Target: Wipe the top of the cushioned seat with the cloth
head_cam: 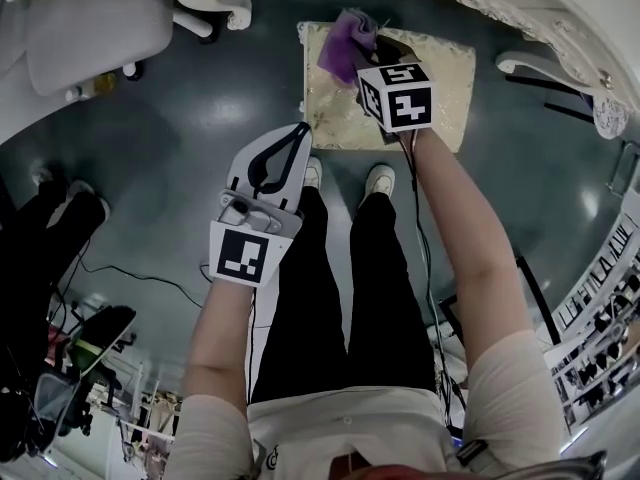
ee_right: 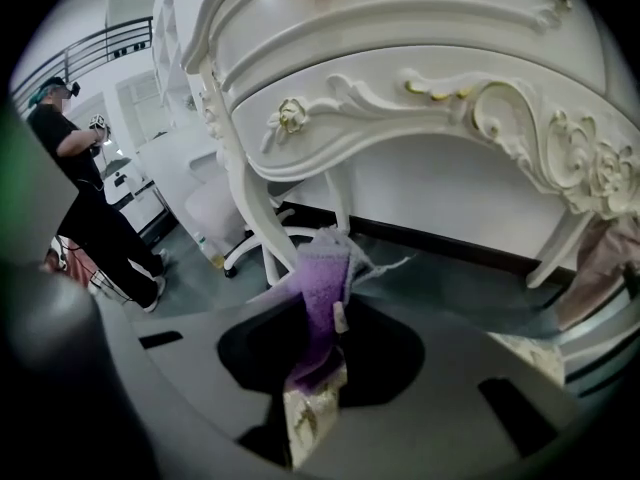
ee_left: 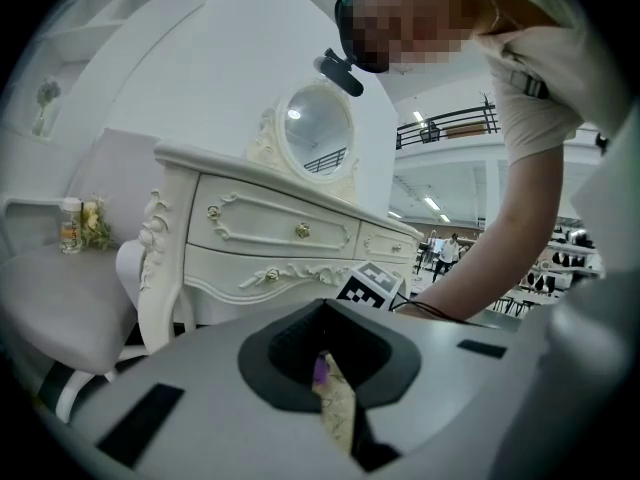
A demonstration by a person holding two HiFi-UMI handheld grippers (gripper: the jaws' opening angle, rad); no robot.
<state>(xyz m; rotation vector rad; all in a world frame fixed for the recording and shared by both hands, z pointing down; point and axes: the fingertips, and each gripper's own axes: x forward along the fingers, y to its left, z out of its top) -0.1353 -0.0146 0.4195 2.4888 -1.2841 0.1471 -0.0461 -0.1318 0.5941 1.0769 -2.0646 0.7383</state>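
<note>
The cushioned seat [head_cam: 440, 78] is a cream and gold patterned square on the floor in front of my feet. My right gripper [head_cam: 366, 58] hangs over its left part, shut on a purple cloth [head_cam: 346, 42] that bunches out past the jaws. In the right gripper view the cloth [ee_right: 326, 283] hangs from the right gripper [ee_right: 325, 358], with a strip of the seat [ee_right: 308, 418] below. My left gripper [head_cam: 298, 130] is held near the seat's near left corner, shut and holding nothing. In the left gripper view, the left gripper [ee_left: 326, 370] shows only a narrow slit.
A white carved dressing table [head_cam: 520, 3] stands just beyond the seat, and shows as the dressing table [ee_right: 400, 88] close ahead in the right gripper view. A white chair [head_cam: 95, 28] is at the far left. My shoes [head_cam: 380, 178] touch the seat's near edge. Another person [ee_right: 80, 178] stands far left.
</note>
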